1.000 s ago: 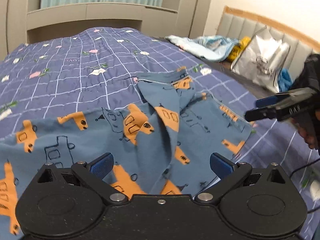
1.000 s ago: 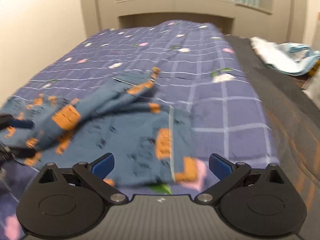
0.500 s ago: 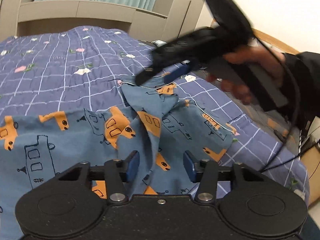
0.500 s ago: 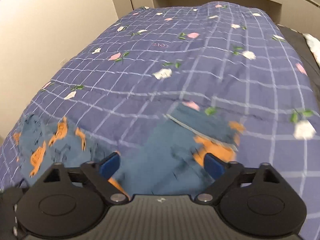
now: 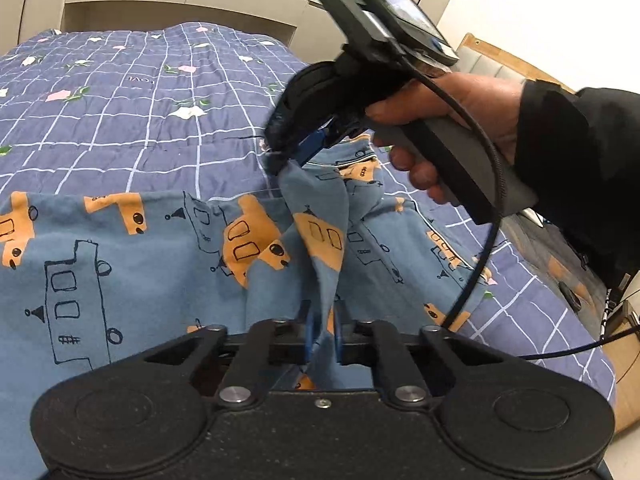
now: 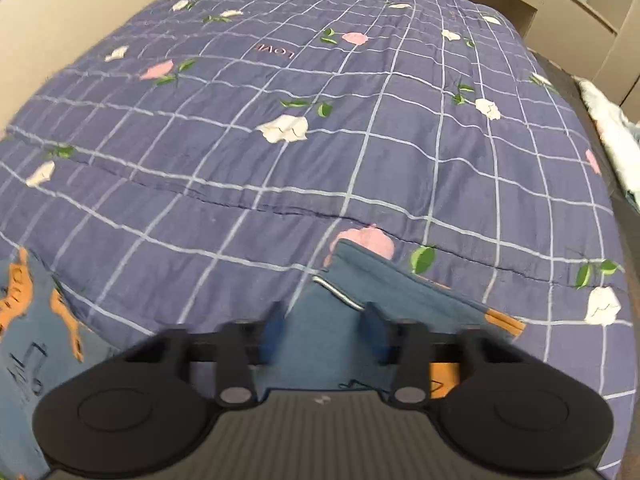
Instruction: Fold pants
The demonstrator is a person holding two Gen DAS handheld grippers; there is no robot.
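Blue pants (image 5: 120, 260) with orange car prints lie spread on a purple checked bed cover (image 5: 120, 100). A raised fold of them runs from my left gripper (image 5: 322, 332) to the far edge. The left jaws are closing and their blue pads pinch that fold. A hand (image 5: 440, 120) holds my right gripper (image 5: 296, 152) at the far end of the fold, pointing steeply down. In the right wrist view the pants' hem corner (image 6: 400, 284) lies between the blurred pads of my right gripper (image 6: 324, 332). Its jaws are closing, with a gap still showing.
A black cable (image 5: 480, 248) hangs from the right gripper across the pants' right side. The bed cover (image 6: 280, 160) stretches far beyond the pants toward a beige headboard unit (image 5: 180, 0). Pale bedding (image 6: 608, 132) lies at the bed's right edge.
The left jaws went from wide open to pinching the pants' raised fold. The right gripper swept in from the right to the far hem, and its jaws narrowed around the cloth.
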